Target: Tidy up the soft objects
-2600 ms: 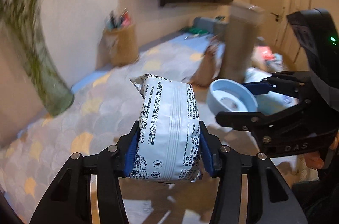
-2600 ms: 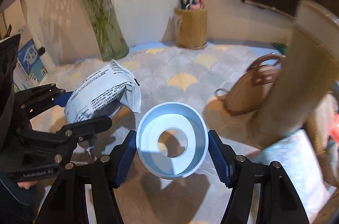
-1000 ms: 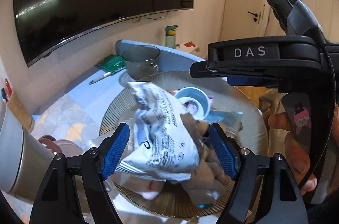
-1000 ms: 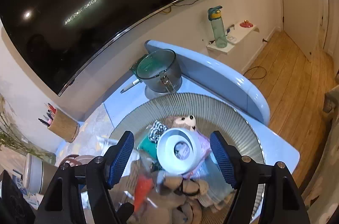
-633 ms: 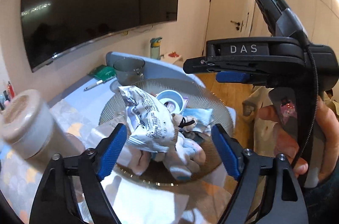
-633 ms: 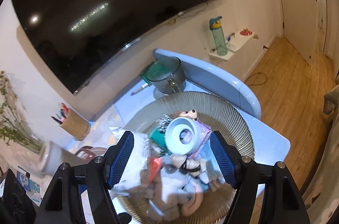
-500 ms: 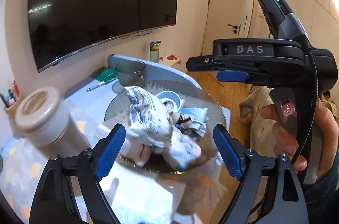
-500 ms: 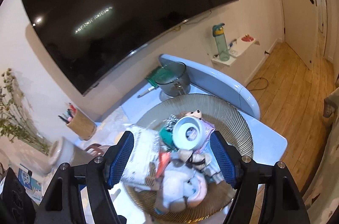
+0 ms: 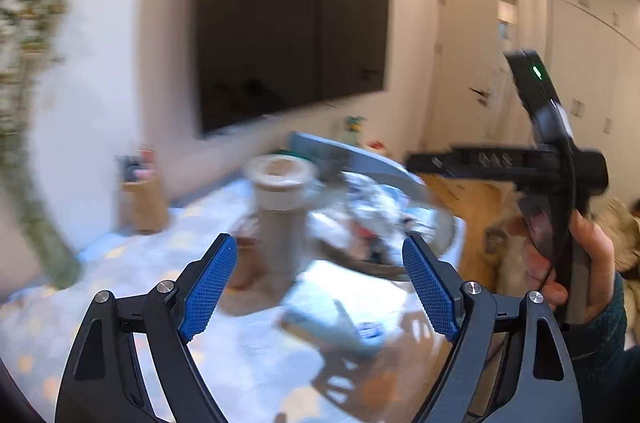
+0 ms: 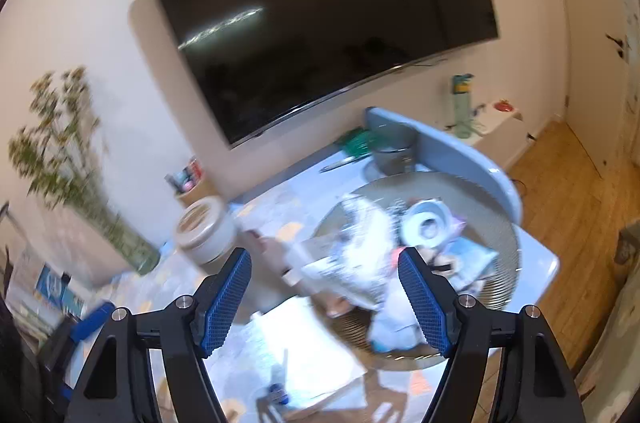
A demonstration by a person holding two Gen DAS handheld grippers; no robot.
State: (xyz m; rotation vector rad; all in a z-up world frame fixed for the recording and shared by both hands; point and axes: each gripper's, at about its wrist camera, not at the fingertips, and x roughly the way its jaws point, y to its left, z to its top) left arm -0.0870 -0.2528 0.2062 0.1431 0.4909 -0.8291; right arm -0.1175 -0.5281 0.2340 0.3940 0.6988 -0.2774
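Note:
A round ribbed basket (image 10: 492, 191) on the table holds a heap of soft things: a white printed packet (image 10: 360, 243), a pale blue tape roll (image 10: 426, 225) and plush toys. In the blurred left wrist view the basket (image 9: 440, 219) lies ahead to the right. My left gripper (image 9: 320, 287) is open and empty, back from the basket above the table. My right gripper (image 10: 324, 295) is open and empty, above the basket's near side. The right gripper's body (image 9: 560, 163) shows at the right of the left wrist view.
A tall beige canister (image 9: 280, 207) stands left of the basket, also in the right wrist view (image 10: 204, 231). A pen holder (image 10: 192, 183), a plant vase (image 10: 120, 235), a grey pot (image 10: 392, 151) and a wall TV (image 10: 320, 15) are behind. White paper (image 10: 288, 343) lies in front.
Both grippers let go of the packet and the tape roll into the basket, then pulled back and up, open. The left view swung left, now blurred.

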